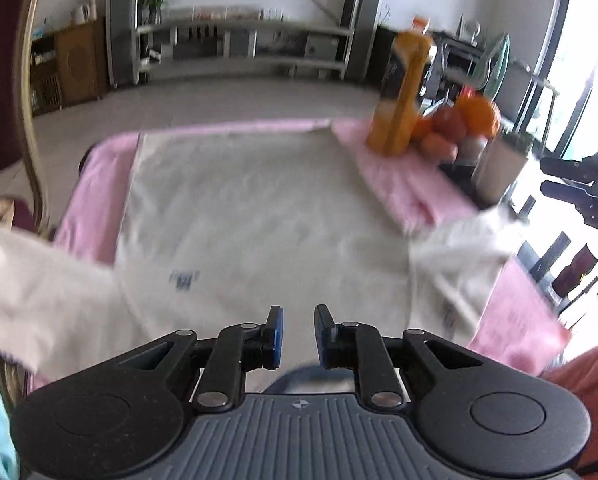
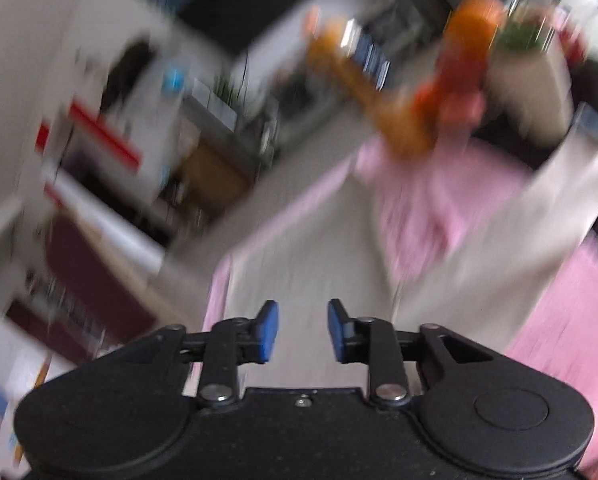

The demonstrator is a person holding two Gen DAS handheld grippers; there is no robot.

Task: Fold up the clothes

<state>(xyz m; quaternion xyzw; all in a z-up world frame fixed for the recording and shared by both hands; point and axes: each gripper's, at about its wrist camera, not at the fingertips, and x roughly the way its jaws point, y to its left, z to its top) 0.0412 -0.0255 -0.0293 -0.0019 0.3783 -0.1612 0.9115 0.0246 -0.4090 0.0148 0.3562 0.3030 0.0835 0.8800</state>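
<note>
A cream long-sleeved shirt [image 1: 251, 216] lies spread flat on a pink cloth [image 1: 87, 208] that covers the table. One sleeve [image 1: 39, 292] runs off to the left, the other sleeve [image 1: 463, 256] to the right. My left gripper [image 1: 298, 332] is open and empty, above the shirt's near edge. My right gripper [image 2: 302, 334] is open and empty above the shirt [image 2: 307, 256]; its view is heavily blurred. The right gripper also shows at the right edge of the left wrist view [image 1: 579, 184].
An orange juice bottle [image 1: 403, 92], several oranges and other fruit [image 1: 463, 120] and a pale container [image 1: 499, 164] stand at the table's far right corner. A dark red chair [image 1: 3, 80] stands at the left. A TV stand [image 1: 243, 44] lines the far wall.
</note>
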